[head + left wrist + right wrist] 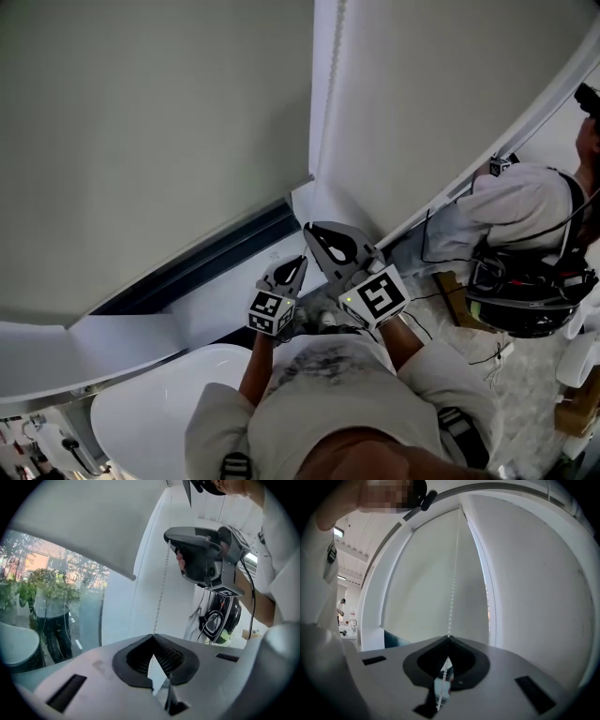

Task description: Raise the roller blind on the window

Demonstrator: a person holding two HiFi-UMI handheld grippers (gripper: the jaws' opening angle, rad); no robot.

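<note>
The grey roller blind [141, 141] hangs over the window, and its bottom edge [70, 536] stands above bare glass [51, 602]. A white bead chain [335, 56] drops beside the frame. My right gripper [314, 231] is shut on the chain [452, 583], whose beads run on between its jaws [448, 638]. My left gripper [299, 262] sits just below and to the left of it. In the left gripper view the chain [161, 583] comes down from the right gripper [201, 555] to the tip of the left gripper's closed jaws [153, 635].
A second blind [441, 84] covers the pane to the right. A white sill [122, 337] runs under the window. Another person in white [525, 211] stands at the right, with a black helmet [525, 305] and cables on the floor. A white rounded surface [159, 412] lies at lower left.
</note>
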